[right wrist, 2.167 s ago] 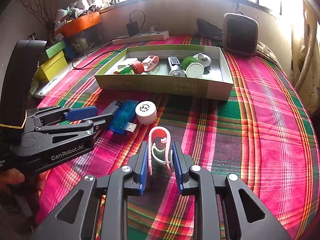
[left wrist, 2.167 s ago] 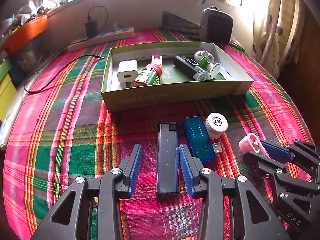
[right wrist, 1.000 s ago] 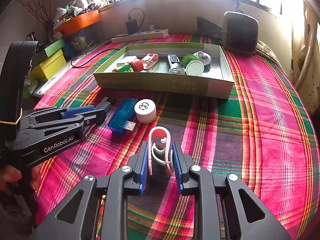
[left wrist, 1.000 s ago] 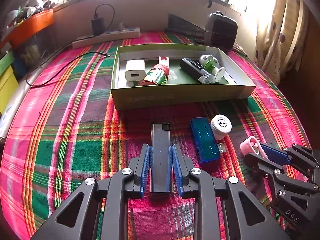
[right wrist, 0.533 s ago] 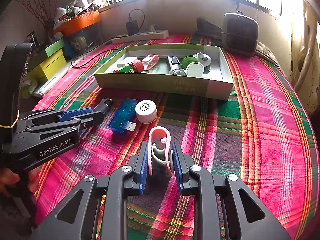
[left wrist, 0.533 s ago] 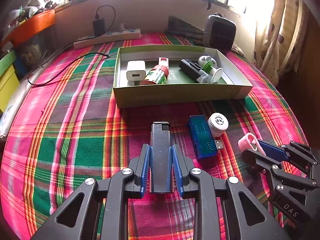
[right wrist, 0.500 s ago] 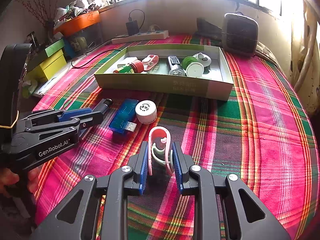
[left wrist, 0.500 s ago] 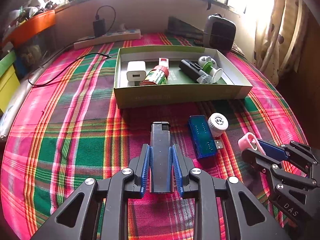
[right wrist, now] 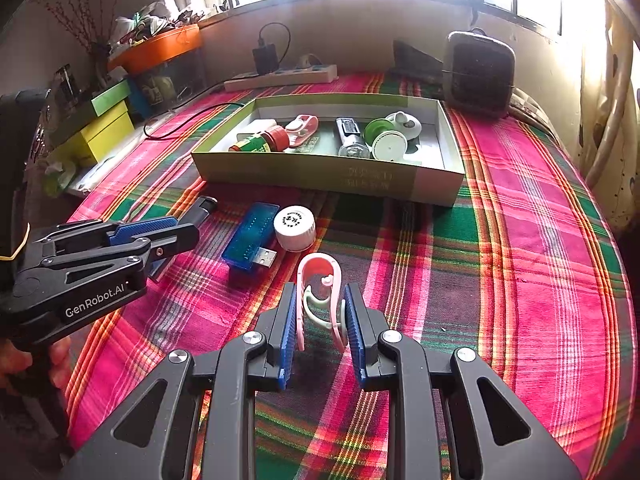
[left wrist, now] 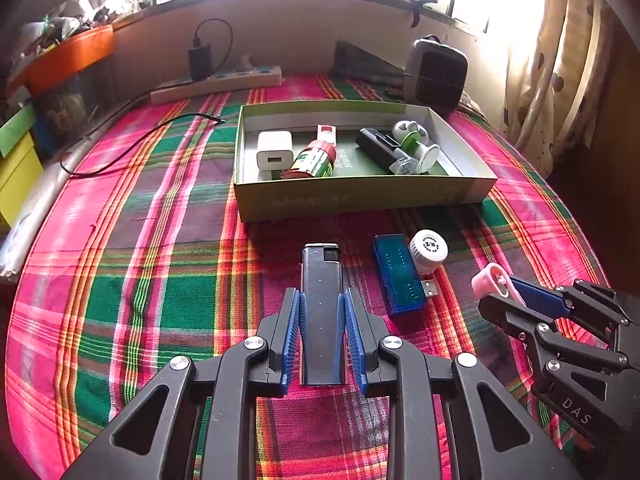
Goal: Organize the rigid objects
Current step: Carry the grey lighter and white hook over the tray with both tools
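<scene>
My left gripper (left wrist: 321,320) is shut on a black lighter (left wrist: 321,276), held just above the plaid cloth. My right gripper (right wrist: 320,320) is shut on a pink clip (right wrist: 320,280); the clip also shows in the left wrist view (left wrist: 490,280). A blue USB stick (left wrist: 398,274) and a white round cap (left wrist: 429,250) lie on the cloth between the grippers. The green cardboard box (left wrist: 360,198) stands beyond them and holds a white charger (left wrist: 274,154), a red-capped bottle (left wrist: 314,160), a black lighter (left wrist: 378,150) and a green-and-white reel (left wrist: 416,146).
A power strip (left wrist: 218,84) with a plugged charger and a trailing black cable (left wrist: 132,144) lies at the back left. A dark speaker-like box (left wrist: 436,72) stands behind the green box. Yellow and green boxes (right wrist: 100,124) sit at the left edge. A curtain hangs on the right.
My left gripper closed on the black lighter, which lay between its open fingers before. It has drawn back a little with the lighter. My right gripper stays shut on the pink clip.
</scene>
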The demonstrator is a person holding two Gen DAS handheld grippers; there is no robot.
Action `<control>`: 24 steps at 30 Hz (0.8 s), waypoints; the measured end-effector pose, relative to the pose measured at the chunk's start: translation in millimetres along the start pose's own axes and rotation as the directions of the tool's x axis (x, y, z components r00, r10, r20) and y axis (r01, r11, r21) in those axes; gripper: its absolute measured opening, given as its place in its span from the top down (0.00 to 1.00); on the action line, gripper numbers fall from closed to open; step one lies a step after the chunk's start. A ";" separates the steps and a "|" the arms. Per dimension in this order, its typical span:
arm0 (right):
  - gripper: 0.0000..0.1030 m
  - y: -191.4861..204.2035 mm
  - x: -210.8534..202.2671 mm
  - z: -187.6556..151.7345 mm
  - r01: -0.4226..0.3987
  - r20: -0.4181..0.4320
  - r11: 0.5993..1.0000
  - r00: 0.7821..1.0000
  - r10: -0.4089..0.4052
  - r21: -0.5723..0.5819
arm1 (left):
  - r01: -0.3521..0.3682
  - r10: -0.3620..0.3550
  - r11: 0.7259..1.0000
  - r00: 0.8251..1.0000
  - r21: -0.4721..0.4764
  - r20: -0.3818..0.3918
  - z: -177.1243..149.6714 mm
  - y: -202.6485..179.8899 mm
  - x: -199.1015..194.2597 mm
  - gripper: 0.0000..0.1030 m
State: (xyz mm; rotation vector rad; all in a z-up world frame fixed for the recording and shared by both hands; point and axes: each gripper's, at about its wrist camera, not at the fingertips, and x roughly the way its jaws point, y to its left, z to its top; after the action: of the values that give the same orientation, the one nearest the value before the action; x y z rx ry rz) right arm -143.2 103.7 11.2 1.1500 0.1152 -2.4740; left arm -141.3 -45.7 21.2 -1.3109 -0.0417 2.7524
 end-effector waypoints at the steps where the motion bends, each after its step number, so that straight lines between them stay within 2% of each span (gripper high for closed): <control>1: 0.76 0.1 -0.9 0.4 -0.001 0.002 1.000 1.000 0.001 -0.001 | 0.001 -0.001 1.000 1.000 0.000 0.001 0.3 0.0 -0.8 0.79; 24: 0.76 -0.6 -15.0 24.9 0.002 0.057 1.000 0.998 0.000 -0.019 | 0.037 -0.037 0.999 0.998 0.002 0.043 20.2 -2.4 -18.2 0.79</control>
State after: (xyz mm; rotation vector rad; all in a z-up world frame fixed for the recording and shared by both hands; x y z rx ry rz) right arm -152.6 103.1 38.7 1.0708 0.1233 -2.4985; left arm -145.4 -44.7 48.2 -1.2377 -0.0663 2.7492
